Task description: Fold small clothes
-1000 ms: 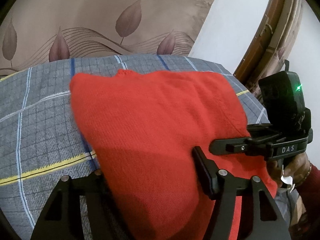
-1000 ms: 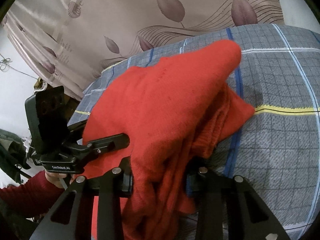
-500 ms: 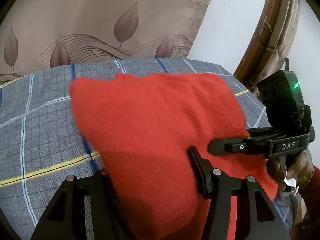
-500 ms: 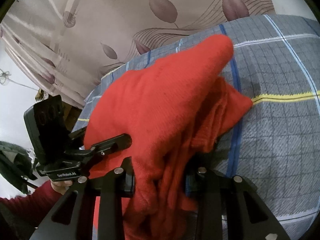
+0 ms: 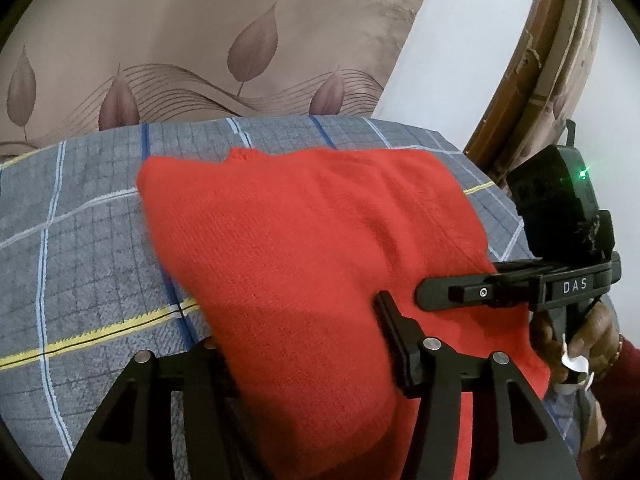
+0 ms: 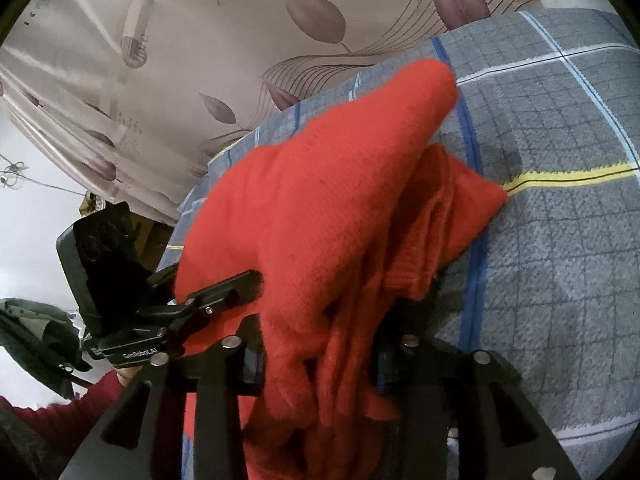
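A red knitted sweater (image 5: 312,232) lies partly lifted over the grey checked bedsheet (image 5: 80,260). My left gripper (image 5: 296,328) is shut on its near edge; the cloth drapes over and hides the left finger. In the right wrist view, the sweater (image 6: 320,200) bunches in thick folds between the fingers of my right gripper (image 6: 328,320), whose jaws are opening while still pressing the bunch. Each view shows the other gripper beside the cloth: the right gripper (image 5: 440,290) at the sweater's right edge, the left gripper (image 6: 224,292) at its left edge.
The bedsheet (image 6: 560,260) has blue, white and yellow lines. A leaf-patterned curtain (image 5: 200,40) hangs behind the bed. A wooden frame (image 5: 540,60) stands at the far right. A person's hand (image 5: 580,340) and red sleeve (image 6: 60,412) hold the grippers.
The right gripper has rolled a little, so the bed and sweater tilt in its view. The bunch between its fingers looks slightly looser. The left view is almost the same.
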`<move>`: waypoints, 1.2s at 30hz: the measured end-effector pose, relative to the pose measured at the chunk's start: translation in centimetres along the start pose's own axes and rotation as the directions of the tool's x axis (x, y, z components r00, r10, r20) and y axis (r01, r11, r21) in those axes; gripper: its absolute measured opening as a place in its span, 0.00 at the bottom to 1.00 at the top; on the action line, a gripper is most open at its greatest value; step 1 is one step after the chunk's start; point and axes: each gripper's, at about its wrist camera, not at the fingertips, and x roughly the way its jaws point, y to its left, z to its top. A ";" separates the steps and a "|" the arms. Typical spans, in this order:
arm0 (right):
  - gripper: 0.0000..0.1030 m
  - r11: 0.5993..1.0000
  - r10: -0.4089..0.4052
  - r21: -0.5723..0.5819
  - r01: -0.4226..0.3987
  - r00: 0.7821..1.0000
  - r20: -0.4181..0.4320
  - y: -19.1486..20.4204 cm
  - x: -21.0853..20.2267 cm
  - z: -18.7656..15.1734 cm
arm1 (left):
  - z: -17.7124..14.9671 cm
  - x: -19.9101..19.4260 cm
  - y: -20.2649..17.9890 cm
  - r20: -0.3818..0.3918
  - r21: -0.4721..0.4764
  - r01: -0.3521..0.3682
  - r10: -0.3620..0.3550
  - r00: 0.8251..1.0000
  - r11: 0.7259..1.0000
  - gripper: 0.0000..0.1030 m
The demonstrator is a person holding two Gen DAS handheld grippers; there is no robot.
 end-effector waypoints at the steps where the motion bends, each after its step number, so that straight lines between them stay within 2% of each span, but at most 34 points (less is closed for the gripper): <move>1: 0.36 1.000 0.002 0.001 -0.002 1.000 -0.002 0.0 0.1 0.1 | 0.0 0.1 0.2 -0.003 -0.009 0.006 -0.006 1.000 1.000 0.57; 5: 0.37 1.000 0.018 0.003 -0.018 1.000 -0.008 -0.1 0.4 0.3 | 0.1 0.3 0.9 -0.014 -0.051 0.034 -0.035 0.999 0.998 0.60; 8: 0.33 1.000 0.007 0.000 -0.007 1.000 -0.006 -0.1 0.4 0.2 | 0.1 0.3 0.9 -0.014 -0.051 0.034 -0.034 0.999 0.998 0.59; 13: 0.29 1.000 -0.015 0.011 0.015 1.000 0.010 0.6 0.5 0.1 | 0.1 -0.1 -0.2 0.010 -0.005 -0.006 0.006 1.000 1.000 0.41; 16: 0.28 0.999 -0.014 0.029 0.013 1.000 0.024 0.9 0.3 -0.1 | 0.1 -0.4 -0.7 0.017 0.011 -0.028 0.028 0.999 1.000 0.38; 36: 0.26 0.998 0.007 0.068 -0.012 0.998 0.068 4.5 -0.5 -0.7 | 0.3 -3.8 -1.0 0.038 0.001 -0.052 0.052 0.998 0.999 0.35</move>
